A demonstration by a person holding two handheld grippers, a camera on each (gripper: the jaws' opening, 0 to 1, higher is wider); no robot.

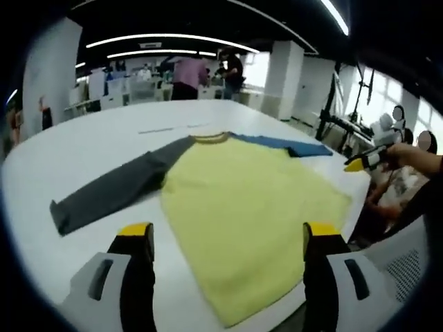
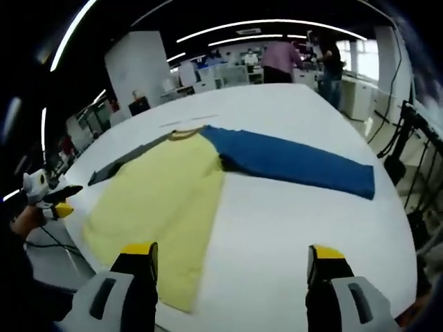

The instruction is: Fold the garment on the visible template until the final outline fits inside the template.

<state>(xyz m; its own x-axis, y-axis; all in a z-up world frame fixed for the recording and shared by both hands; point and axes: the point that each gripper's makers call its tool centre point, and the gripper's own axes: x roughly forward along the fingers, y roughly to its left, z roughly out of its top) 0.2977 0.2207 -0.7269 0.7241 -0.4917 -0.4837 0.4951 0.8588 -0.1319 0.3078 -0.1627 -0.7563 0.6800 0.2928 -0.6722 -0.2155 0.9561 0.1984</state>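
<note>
A: Where is the shirt?
B: The shirt (image 1: 242, 207) lies flat on the white table (image 1: 90, 145), yellow body, grey sleeve (image 1: 118, 190) and blue sleeve (image 2: 291, 160) spread out.
A: And the grippers?
B: The left gripper (image 1: 228, 238) hovers over the hem, jaws wide apart, empty. The right gripper (image 2: 232, 259) hovers beside the body, jaws apart, empty.

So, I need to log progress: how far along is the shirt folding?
Barely begun. Done: the shirt lies flat on the white table. In hand: nothing; the left gripper and right gripper are both open. Left: fold the grey sleeve, the blue sleeve and the body.
</note>
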